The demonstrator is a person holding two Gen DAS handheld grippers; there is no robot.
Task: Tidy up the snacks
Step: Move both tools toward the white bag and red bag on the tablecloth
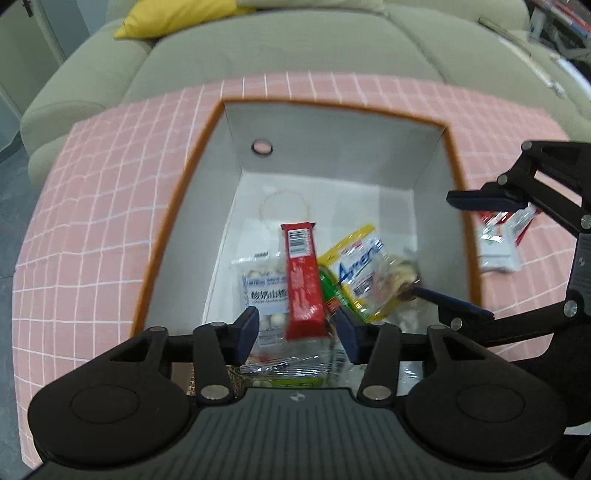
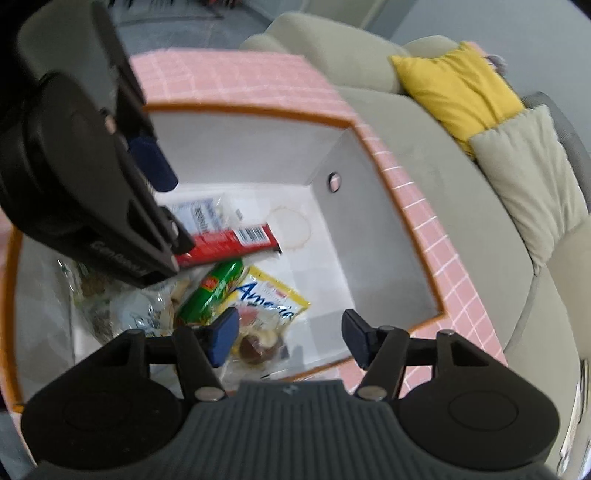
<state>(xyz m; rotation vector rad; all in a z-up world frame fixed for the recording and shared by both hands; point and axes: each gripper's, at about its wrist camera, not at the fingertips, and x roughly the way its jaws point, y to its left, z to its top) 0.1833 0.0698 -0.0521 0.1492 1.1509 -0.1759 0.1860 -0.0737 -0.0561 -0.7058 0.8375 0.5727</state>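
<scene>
1. Left gripper (image 1: 295, 334) fills the bottom of its own view, its jaws spread apart above the box (image 1: 332, 147); the red bar (image 1: 303, 280) shows in the gap between the blue pads, which do not press on it.
2. Right gripper (image 2: 288, 336) likewise stands spread over the same box, nothing pinched; a clear bag of round sweets (image 2: 258, 345) lies below the gap.
3. Inside the white, orange-rimmed box the snacks lie in a loose heap: the red bar at centre, a white packet (image 1: 264, 284) at its nine o'clock, a green packet (image 1: 332, 291) and a yellow-edged packet (image 1: 360, 266) at its three o'clock.
4. One more white and red packet (image 1: 498, 243) lies outside the box, at three o'clock on the pink checked cloth (image 1: 110, 206).
5. At twelve o'clock stands a beige sofa (image 1: 277, 44) with a yellow cushion (image 1: 173, 16).
</scene>
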